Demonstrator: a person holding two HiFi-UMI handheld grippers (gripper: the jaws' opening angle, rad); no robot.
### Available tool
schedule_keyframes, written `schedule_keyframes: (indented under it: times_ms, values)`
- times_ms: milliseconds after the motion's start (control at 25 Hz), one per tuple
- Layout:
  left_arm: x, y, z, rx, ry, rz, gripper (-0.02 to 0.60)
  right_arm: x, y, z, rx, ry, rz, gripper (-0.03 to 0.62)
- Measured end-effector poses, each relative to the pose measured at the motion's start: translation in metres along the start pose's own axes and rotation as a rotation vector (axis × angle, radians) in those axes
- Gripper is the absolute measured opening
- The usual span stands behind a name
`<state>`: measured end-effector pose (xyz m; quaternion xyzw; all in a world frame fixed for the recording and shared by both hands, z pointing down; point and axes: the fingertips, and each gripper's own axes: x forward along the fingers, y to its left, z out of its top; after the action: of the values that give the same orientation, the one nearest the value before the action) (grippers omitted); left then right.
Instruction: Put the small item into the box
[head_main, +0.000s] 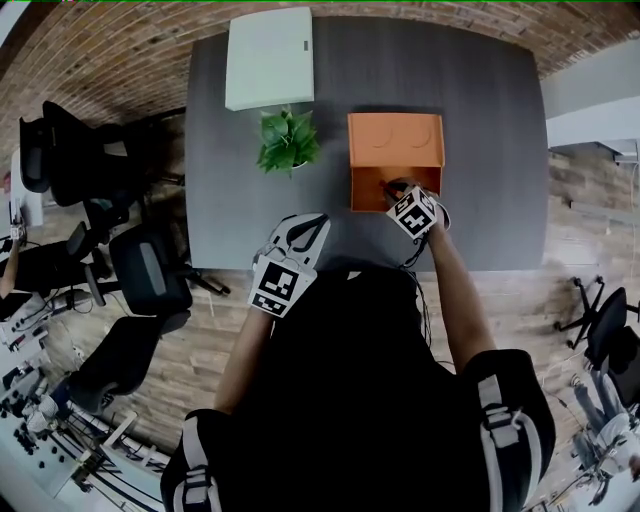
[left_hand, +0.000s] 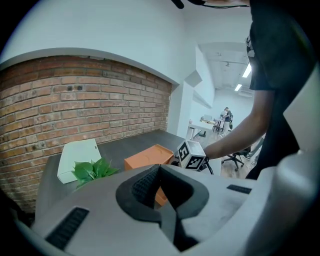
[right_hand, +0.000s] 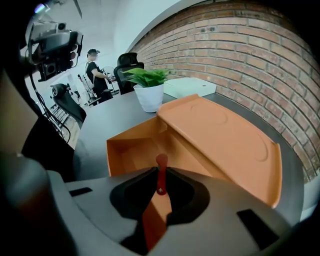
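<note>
Looking down from the head: a dark table (head_main: 480, 150) carrying an open orange box (head_main: 365, 190), its lid (head_main: 395, 140) folded back flat behind it, a potted plant (head_main: 288, 140) just beside the box and a flat white case (head_main: 268, 57) at the far edge. Finds the right gripper (head_main: 392, 188) at the near rim of the box, tips over the opening, yet shows nothing of what sits between those tips from up here. Finds the left gripper (head_main: 315, 225) near the table's front edge, well apart from the box. Takes in office chairs (head_main: 150, 270) on the wood floor to one side.

Along the right gripper's own jaws: clamped on the small item (right_hand: 161, 165), a thin red strip standing up between the pads, its rounded end poking past them. Hangs over the box's open compartment; cannot tell whether touching the bottom. Lays the lid out wide to the right, with the plant and the white case beyond. Adds a person (right_hand: 94, 70) standing far off past the plant.

Along the left gripper's own jaws: pressed together, with nothing between. Catches the right gripper's marker cube (left_hand: 191, 156) at the box and a brick wall (left_hand: 90, 100) behind the table, but gives no look into the box.
</note>
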<state>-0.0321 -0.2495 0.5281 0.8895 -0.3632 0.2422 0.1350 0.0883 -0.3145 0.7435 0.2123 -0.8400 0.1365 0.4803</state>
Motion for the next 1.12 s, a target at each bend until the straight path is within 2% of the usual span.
schedule_keyframes:
  times_ms: [560, 920, 1120]
  values:
    - [-0.006, 0.001, -0.008, -0.017, -0.004, 0.011, 0.023, 0.020, 0.000, -0.016, -0.022, 0.104, -0.023, 0.066]
    - [-0.005, -0.005, -0.006, -0.023, -0.023, 0.002, 0.023, 0.020, 0.001, -0.016, -0.017, 0.120, -0.037, 0.067]
    - [-0.007, -0.007, -0.005, -0.022, -0.028, -0.006, 0.023, 0.020, 0.000, -0.016, 0.021, 0.112, -0.053, 0.069]
